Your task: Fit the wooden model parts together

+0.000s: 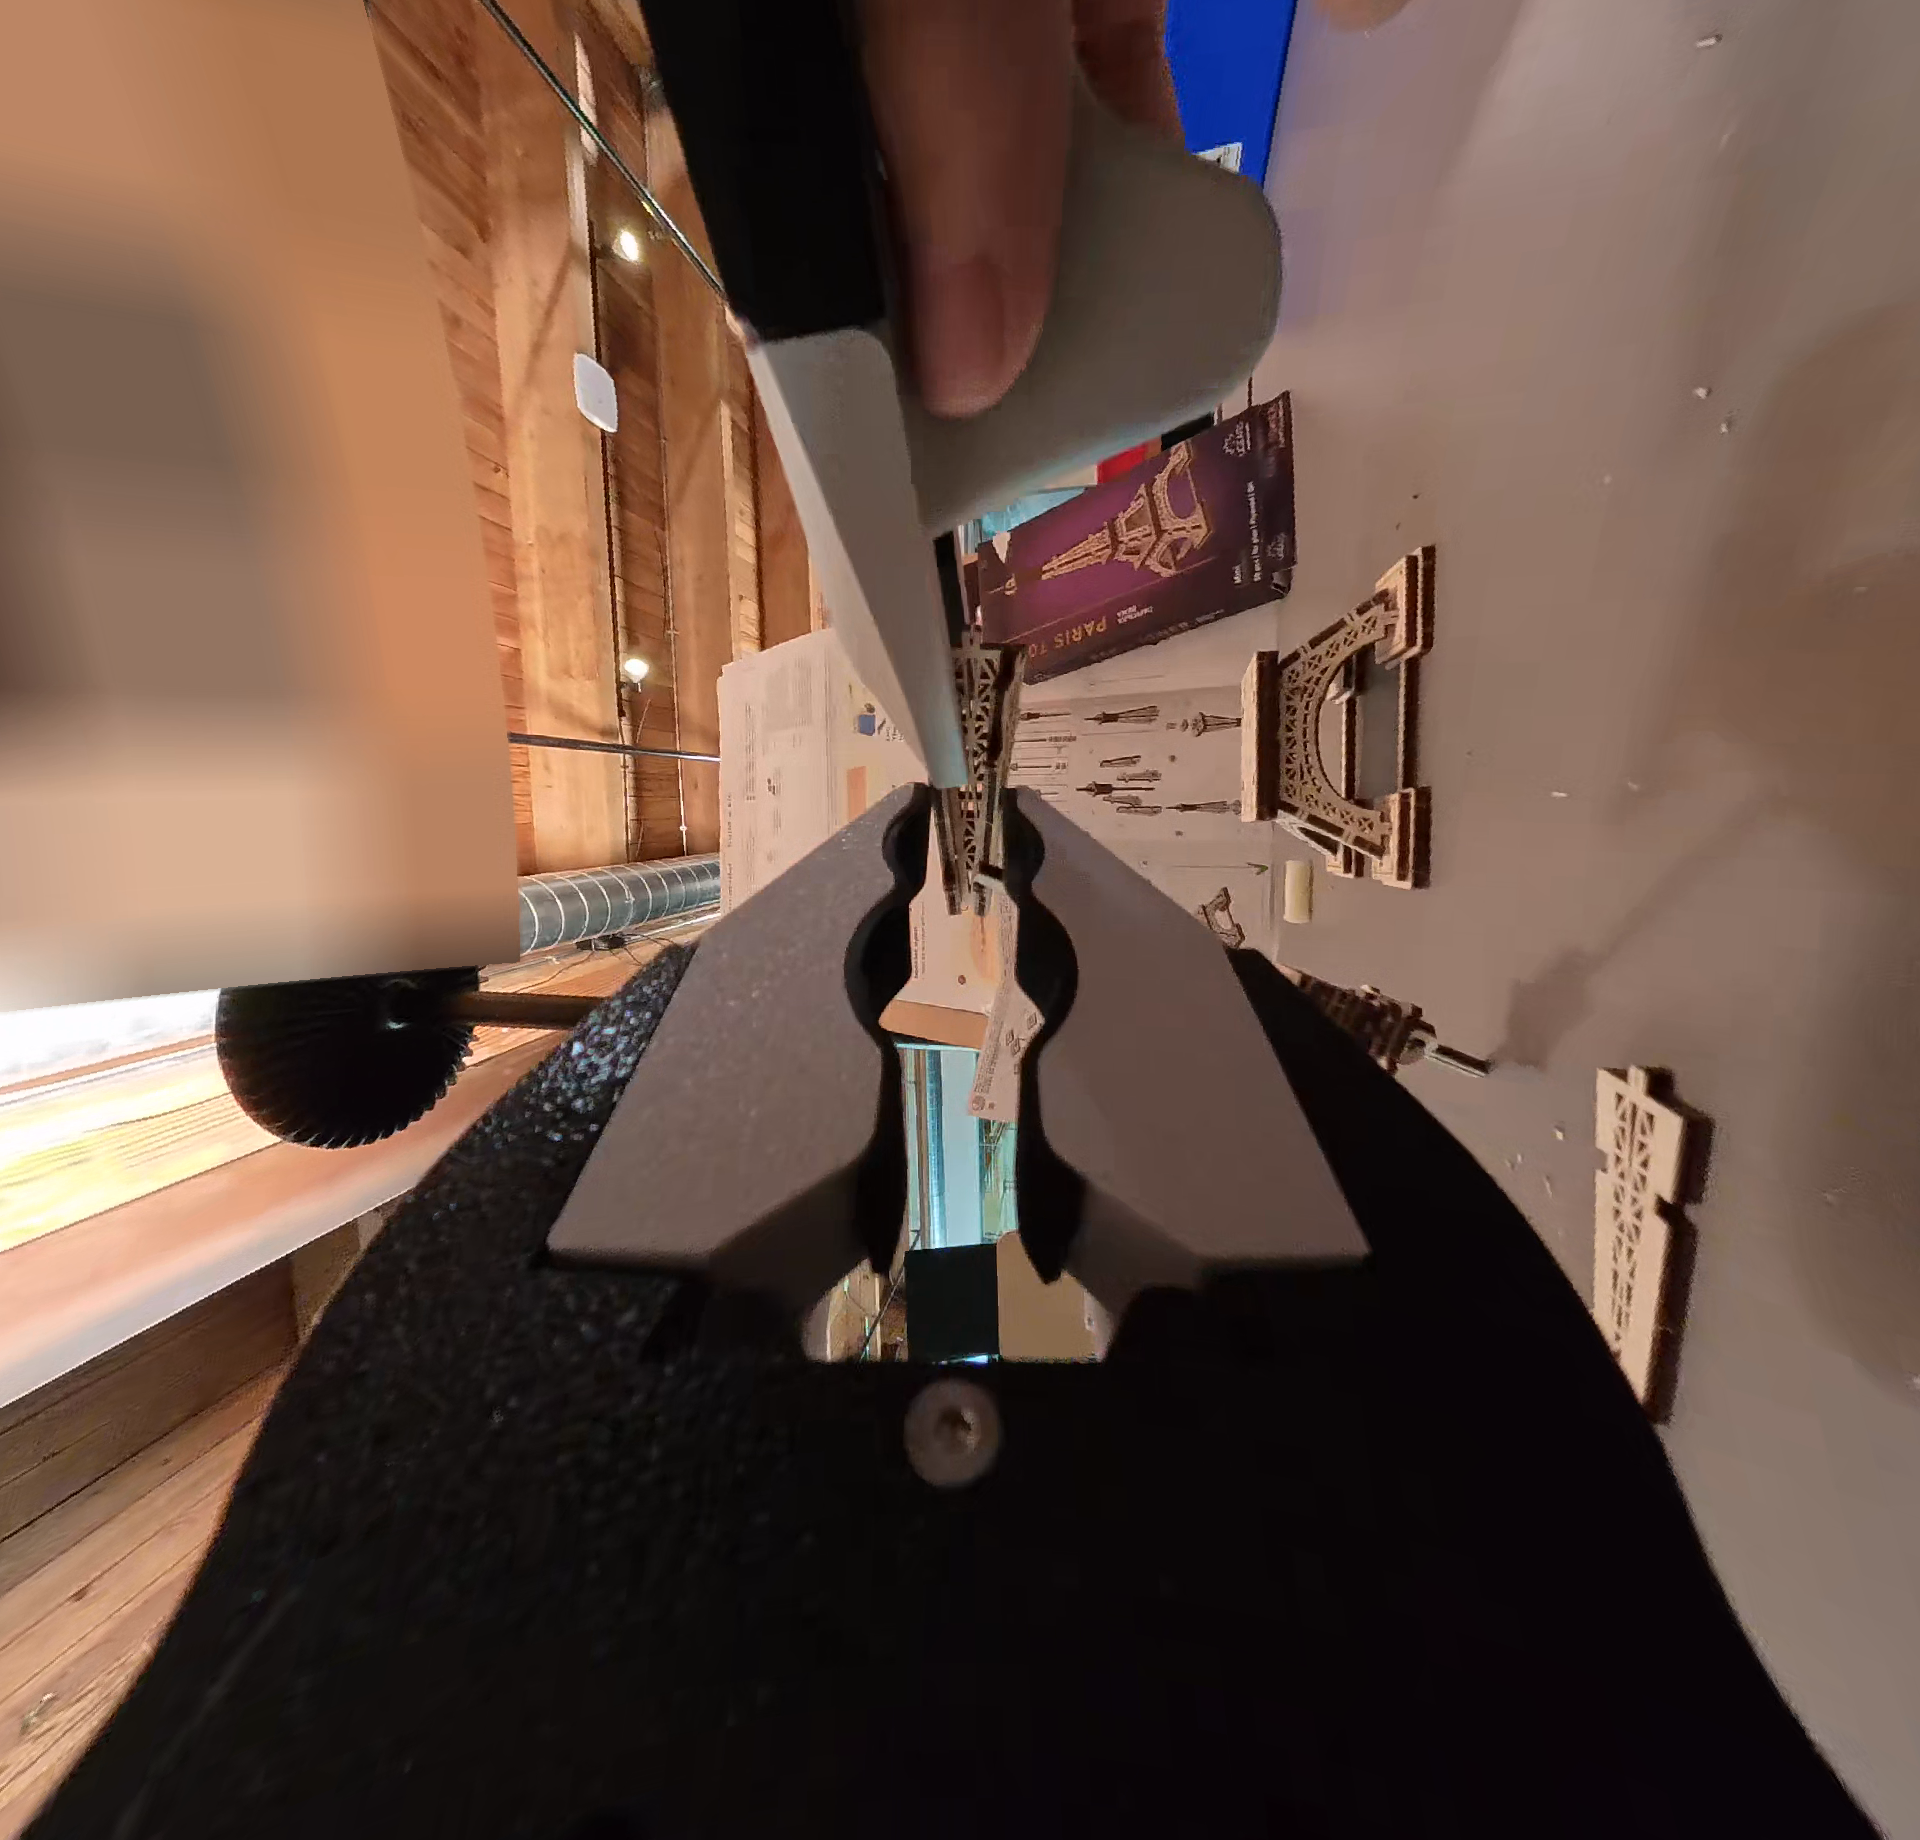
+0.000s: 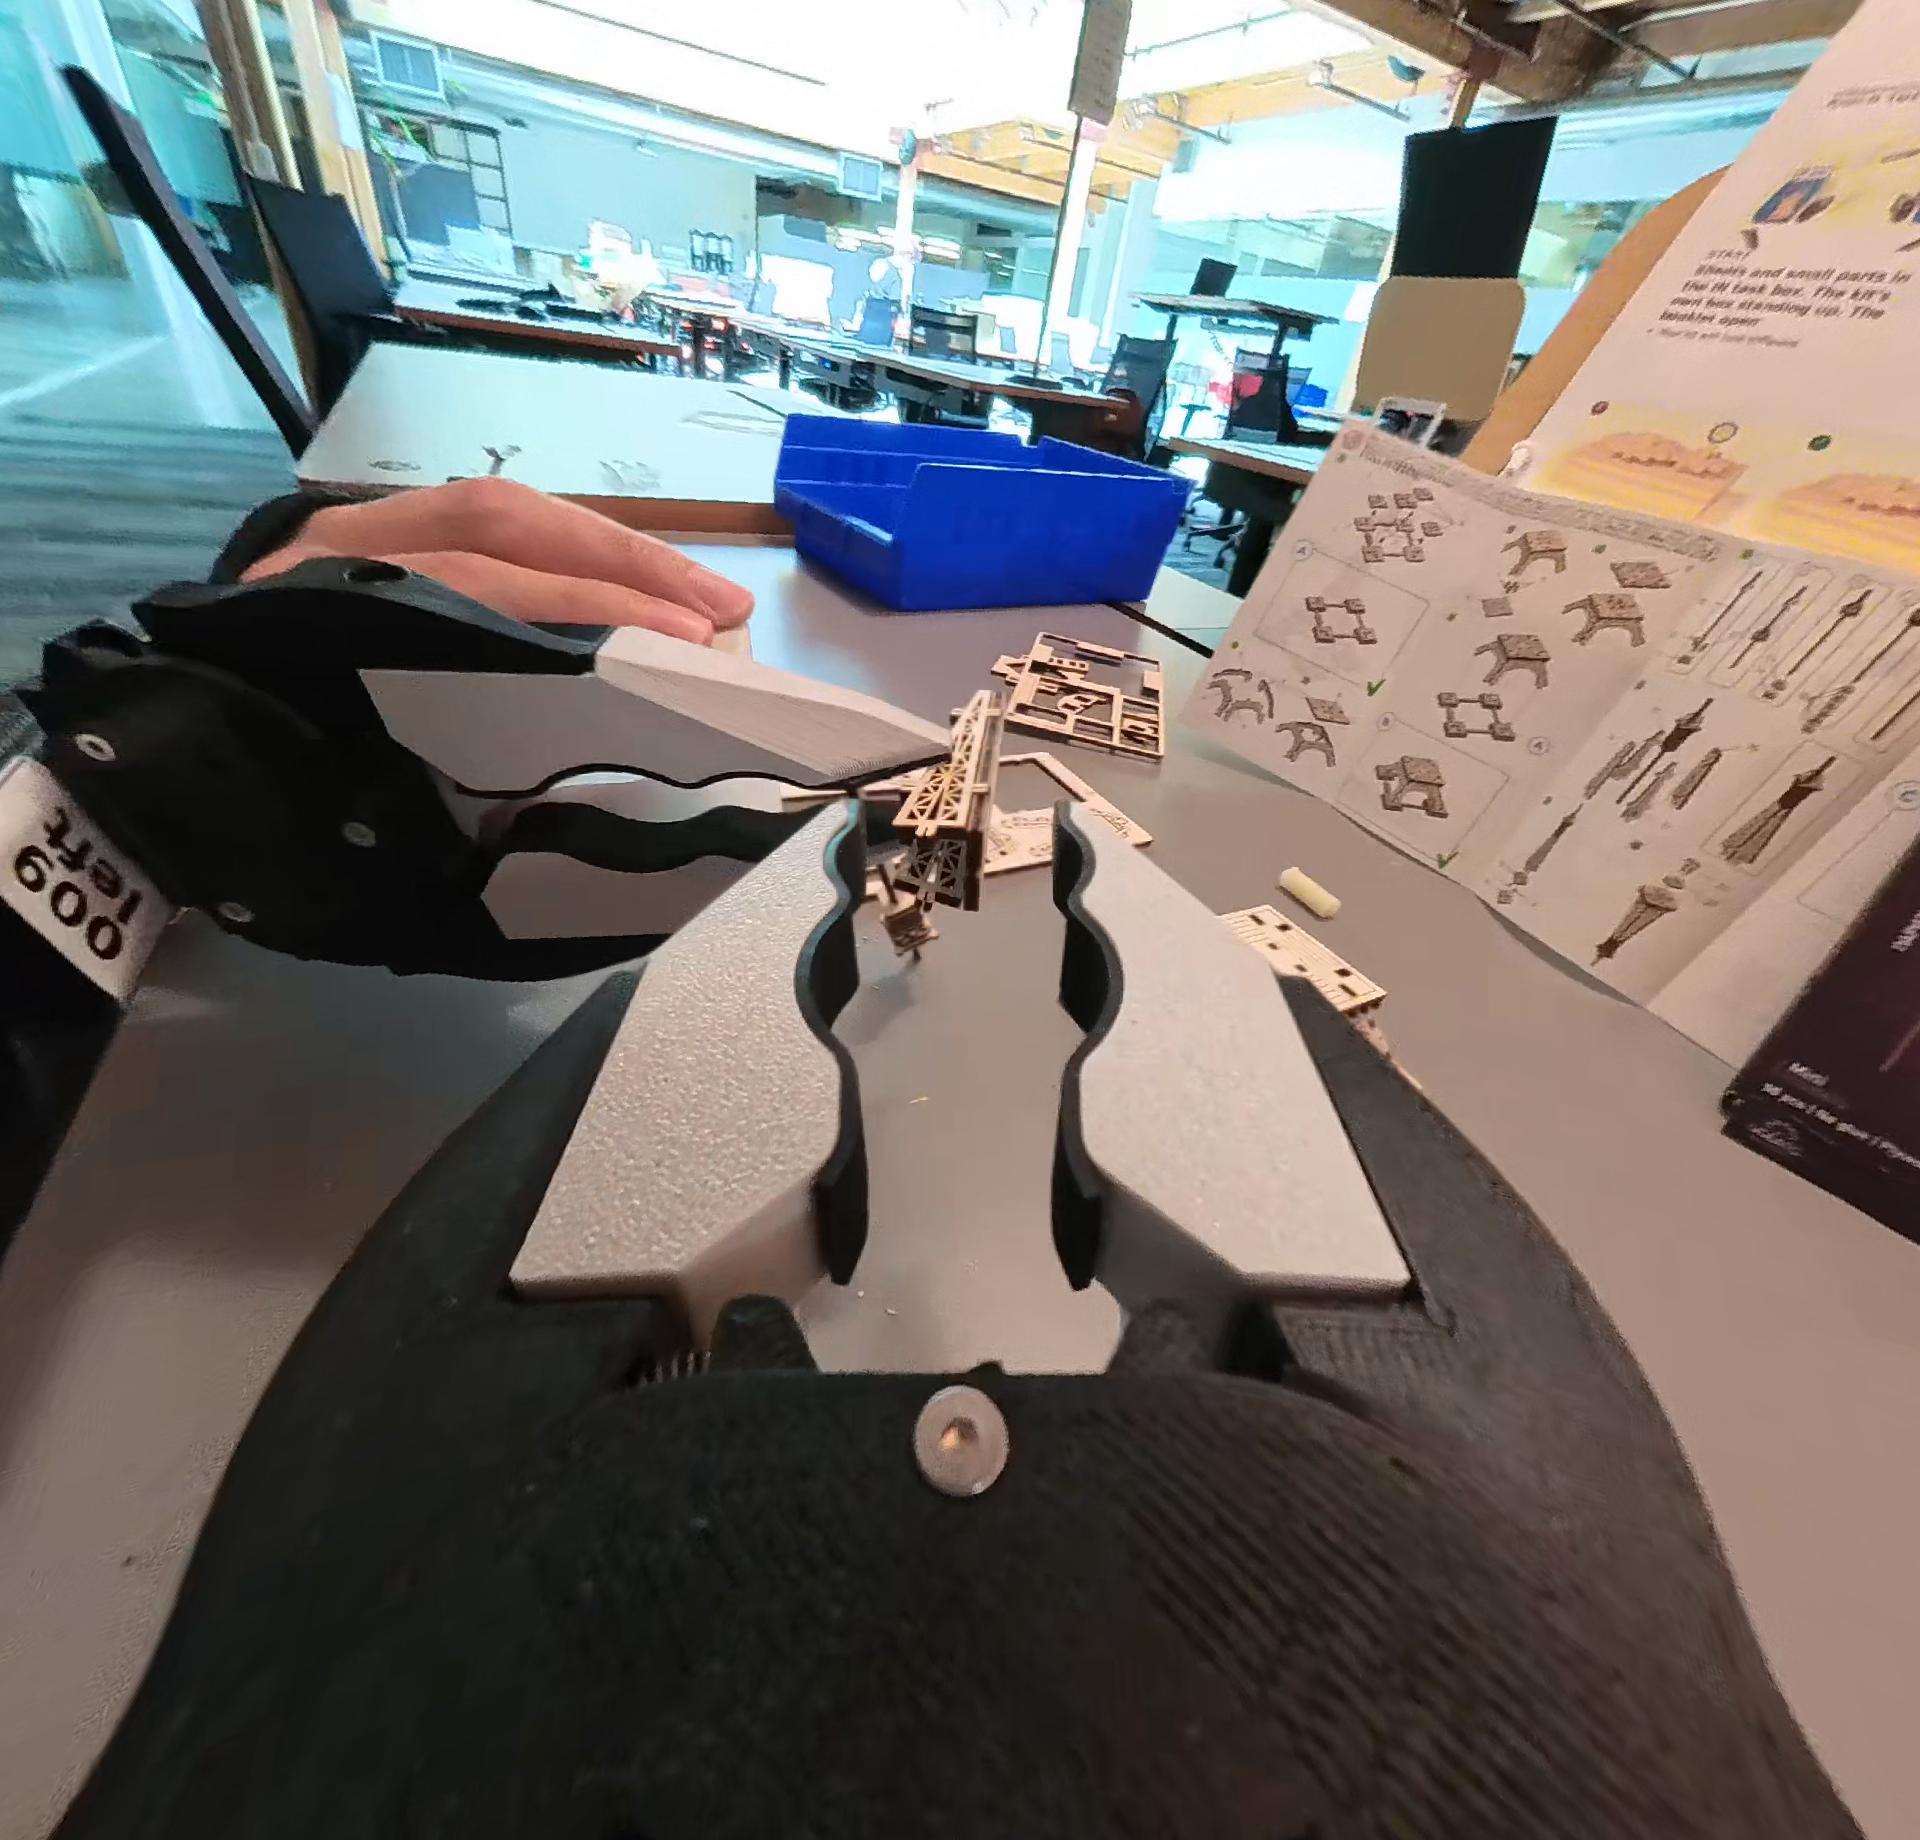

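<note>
Left wrist view, turned on its side: the left gripper (image 1: 971, 834) pinches the narrow end of a wooden lattice tower section (image 1: 982, 741) at frame centre, its jaws nearly together on the wood. The right gripper (image 1: 951, 772) reaches down from the upper middle, one pale finger tip touching the same piece. On the grey tabletop (image 1: 1662, 336) at right lie the arched tower base (image 1: 1340, 720), a flat lattice panel (image 1: 1642, 1229), the purple kit box (image 1: 1143, 554) and wood crumbs. Timber ceiling and ducting fill the left.

Right wrist view: the right gripper (image 2: 956, 834) stands open, jaws either side of the tower section (image 2: 951, 803), which the left gripper (image 2: 914, 751) holds from centre left. The thin lattice could snap or twist out if the jaws squeeze off-centre. An instruction sheet (image 2: 1558, 689) leans at right, a blue bin (image 2: 966, 523) sits behind, and an open workshop stretches beyond.
</note>
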Available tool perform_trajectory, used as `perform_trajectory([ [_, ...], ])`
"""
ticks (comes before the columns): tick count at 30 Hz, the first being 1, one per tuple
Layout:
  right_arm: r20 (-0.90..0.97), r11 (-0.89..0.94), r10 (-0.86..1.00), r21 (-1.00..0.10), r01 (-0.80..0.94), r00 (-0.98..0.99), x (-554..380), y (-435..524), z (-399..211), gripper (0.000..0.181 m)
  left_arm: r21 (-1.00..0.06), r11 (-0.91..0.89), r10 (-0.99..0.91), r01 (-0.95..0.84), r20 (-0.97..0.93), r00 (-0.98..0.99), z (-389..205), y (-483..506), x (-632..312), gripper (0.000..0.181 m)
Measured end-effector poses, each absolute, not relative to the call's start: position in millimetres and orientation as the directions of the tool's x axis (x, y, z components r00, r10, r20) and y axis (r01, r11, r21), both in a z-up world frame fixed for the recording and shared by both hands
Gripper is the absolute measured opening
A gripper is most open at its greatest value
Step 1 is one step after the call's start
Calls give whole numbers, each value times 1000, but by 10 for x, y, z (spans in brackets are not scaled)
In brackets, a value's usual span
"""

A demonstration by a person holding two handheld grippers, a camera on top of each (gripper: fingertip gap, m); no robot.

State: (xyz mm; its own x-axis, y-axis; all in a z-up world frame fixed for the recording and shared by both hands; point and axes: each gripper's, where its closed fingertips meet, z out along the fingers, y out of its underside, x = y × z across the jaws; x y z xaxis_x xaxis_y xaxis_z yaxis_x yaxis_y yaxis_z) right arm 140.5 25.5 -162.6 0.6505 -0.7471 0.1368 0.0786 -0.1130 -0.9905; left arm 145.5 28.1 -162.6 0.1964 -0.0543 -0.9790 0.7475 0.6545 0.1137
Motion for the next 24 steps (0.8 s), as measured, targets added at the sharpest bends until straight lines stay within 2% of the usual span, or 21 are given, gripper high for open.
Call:
perform_trajectory([
  [5, 191, -143, -744, -982, 128, 640, 1374, 265, -1600, 14, 100, 655, -67, 749, -980, 189, -1628, 269, 1436, 12],
  [20, 216, -188, -727, -976, 113, 651, 1386, 255, -1640, 14, 72, 643, -71, 763, -986, 153, -1678, 259, 1447, 12],
  [23, 282, -238, -735, -959, 154, 617, 1413, 210, -1665, 14, -40, 623, -107, 781, -994, 34, -1700, 278, 1497, 16],
  [24, 313, -263, -734, -949, 172, 603, 1419, 191, -1670, 14, -94, 607, -117, 789, -993, -28, -1699, 293, 1511, 22],
])
